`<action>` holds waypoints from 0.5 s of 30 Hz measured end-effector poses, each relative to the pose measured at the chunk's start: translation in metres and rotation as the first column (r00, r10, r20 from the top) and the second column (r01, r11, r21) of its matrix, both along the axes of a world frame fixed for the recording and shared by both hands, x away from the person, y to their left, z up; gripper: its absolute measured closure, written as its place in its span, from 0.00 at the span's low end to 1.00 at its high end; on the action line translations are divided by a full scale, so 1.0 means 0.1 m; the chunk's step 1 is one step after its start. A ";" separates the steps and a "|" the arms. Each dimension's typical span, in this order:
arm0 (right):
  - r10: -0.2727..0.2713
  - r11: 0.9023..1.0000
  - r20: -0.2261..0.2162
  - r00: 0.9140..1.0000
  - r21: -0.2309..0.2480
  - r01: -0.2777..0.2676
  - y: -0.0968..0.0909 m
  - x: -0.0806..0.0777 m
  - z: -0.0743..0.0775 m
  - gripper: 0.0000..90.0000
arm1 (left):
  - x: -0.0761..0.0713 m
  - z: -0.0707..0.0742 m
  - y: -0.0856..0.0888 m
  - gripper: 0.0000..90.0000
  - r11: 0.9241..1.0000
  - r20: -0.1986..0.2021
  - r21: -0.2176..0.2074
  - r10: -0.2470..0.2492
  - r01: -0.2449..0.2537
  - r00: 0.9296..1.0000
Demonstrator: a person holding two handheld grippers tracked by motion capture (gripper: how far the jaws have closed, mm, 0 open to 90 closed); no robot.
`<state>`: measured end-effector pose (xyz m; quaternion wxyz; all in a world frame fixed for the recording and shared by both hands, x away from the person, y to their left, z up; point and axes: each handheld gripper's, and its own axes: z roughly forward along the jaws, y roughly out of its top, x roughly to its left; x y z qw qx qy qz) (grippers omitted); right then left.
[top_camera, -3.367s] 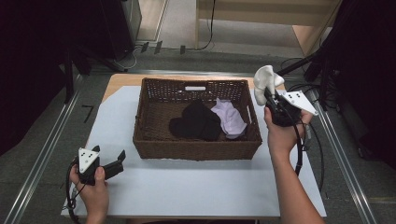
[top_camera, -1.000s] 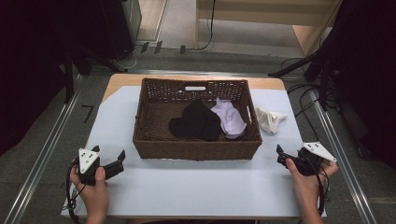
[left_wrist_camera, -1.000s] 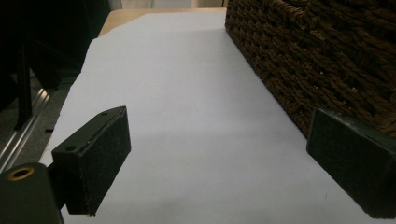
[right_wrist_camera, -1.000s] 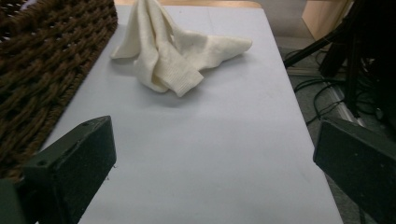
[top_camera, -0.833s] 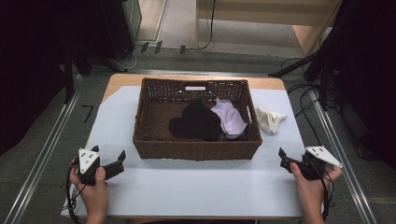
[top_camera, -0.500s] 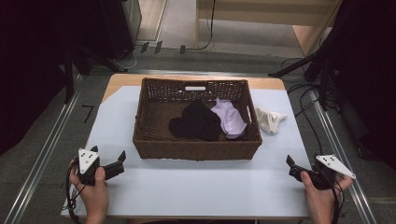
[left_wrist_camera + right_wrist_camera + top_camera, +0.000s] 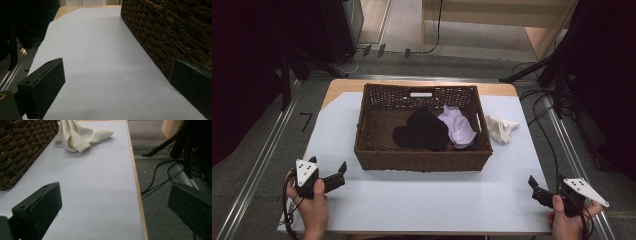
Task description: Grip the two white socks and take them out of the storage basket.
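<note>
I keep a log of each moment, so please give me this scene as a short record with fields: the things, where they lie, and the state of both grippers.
basket: brown wicker basket on the white table cover
inside basket: black cloth, lilac cloth
outside basket: cream cloth, on the cover to the basket's right
left gripper: open, empty, near left corner
right gripper: open, empty, near right corner

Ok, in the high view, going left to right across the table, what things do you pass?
Left gripper with its grey three-cornered plate → brown woven wicker basket → black cloth in the basket → pale lilac cloth in the basket → crumpled cream cloth on the white table cover → right gripper.
</note>
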<state>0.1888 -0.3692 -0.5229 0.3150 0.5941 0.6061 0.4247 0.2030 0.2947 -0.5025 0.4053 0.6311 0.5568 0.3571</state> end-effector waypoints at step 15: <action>-0.028 1.000 0.017 0.999 0.012 0.028 -0.07 -0.14 -0.07 0.00 | 0.01 0.00 0.01 0.00 1.000 -0.007 -0.004 -0.002 0.002 1.000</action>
